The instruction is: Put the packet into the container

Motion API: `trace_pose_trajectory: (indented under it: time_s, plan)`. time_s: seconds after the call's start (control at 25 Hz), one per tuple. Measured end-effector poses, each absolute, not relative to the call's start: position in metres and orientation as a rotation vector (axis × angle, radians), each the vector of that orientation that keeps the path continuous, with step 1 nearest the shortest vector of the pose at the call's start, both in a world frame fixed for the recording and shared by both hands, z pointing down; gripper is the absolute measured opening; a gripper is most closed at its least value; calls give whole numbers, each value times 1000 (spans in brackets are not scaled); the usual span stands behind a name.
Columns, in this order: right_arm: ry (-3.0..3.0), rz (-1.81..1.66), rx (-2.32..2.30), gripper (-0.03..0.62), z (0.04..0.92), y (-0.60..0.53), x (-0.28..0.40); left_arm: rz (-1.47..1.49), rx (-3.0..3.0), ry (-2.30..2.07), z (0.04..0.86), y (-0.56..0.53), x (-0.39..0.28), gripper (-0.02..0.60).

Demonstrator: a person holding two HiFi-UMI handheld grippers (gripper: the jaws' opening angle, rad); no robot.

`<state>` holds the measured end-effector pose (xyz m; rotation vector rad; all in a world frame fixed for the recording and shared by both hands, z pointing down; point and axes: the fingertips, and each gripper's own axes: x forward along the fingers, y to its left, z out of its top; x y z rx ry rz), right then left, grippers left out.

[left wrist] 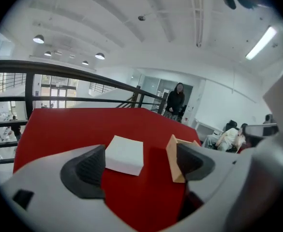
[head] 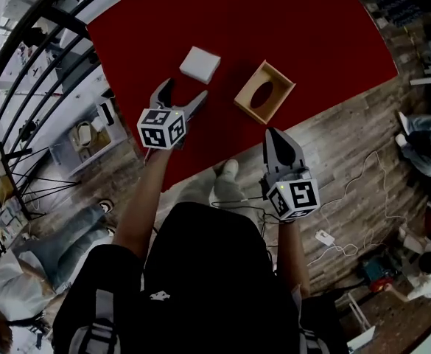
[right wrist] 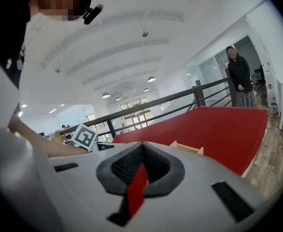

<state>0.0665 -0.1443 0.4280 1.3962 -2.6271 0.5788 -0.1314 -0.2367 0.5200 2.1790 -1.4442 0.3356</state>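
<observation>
Currently left gripper [head: 183, 89] gapes wide, empty, just short of the packet [head: 200, 64].

Red table [head: 274, 21]: white packet [head: 200, 64], wooden container [head: 280, 81].
</observation>
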Motion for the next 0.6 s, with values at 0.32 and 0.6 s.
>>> trace_pose_trajectory:
  time_s: [0.32,0.6]
  plan:
    - [-2556,615,1435,21,450,-158,71,585,2205,-1372,578,-289,-127,534]
    - [-2519,644,1431,20,466,-162,70,622,2144,-1374,607,-301,-124,565]
